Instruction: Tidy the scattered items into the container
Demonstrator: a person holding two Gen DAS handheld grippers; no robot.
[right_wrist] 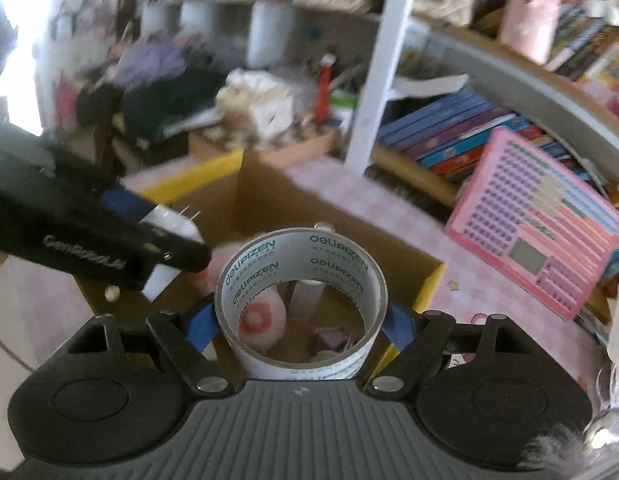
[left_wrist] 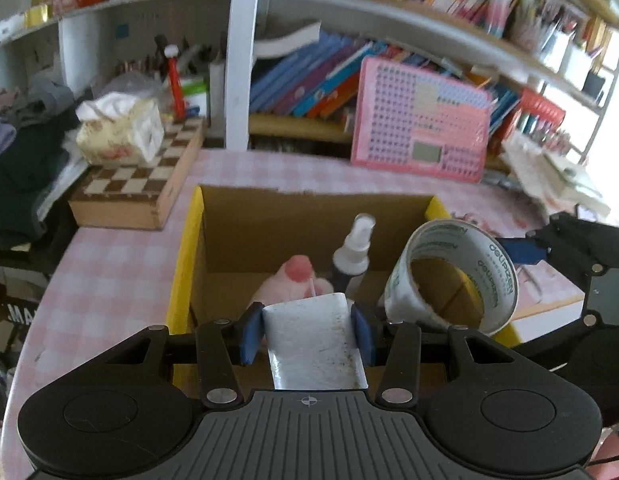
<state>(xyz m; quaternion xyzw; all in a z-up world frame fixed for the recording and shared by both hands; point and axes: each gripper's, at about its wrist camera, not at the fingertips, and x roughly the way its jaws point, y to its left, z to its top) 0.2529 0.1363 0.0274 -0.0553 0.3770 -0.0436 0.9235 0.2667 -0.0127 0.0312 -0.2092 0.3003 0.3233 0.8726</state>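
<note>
A cardboard box [left_wrist: 185,256] with yellow rims stands open on the pink checked table. Inside it lie a pink plush toy [left_wrist: 293,276] and a spray bottle [left_wrist: 353,252] with a white cap. My left gripper [left_wrist: 307,322] is shut on a white plug adapter [left_wrist: 313,344] above the box's near side. In the right wrist view the adapter [right_wrist: 169,224] shows metal prongs, and the box [right_wrist: 197,172] lies below. My right gripper [right_wrist: 301,322] is shut on a roll of white tape [right_wrist: 297,248] over the box; through the roll I see the plush toy [right_wrist: 261,316]. In the left wrist view the tape roll [left_wrist: 453,280] hangs at the right.
A wooden chessboard case [left_wrist: 137,184] with a tissue pack [left_wrist: 117,132] on it sits left of the box. A pink peg board [left_wrist: 421,128] leans against the bookshelf behind. Dark clothes [left_wrist: 17,168] are piled at far left. Papers [left_wrist: 549,172] lie at the right.
</note>
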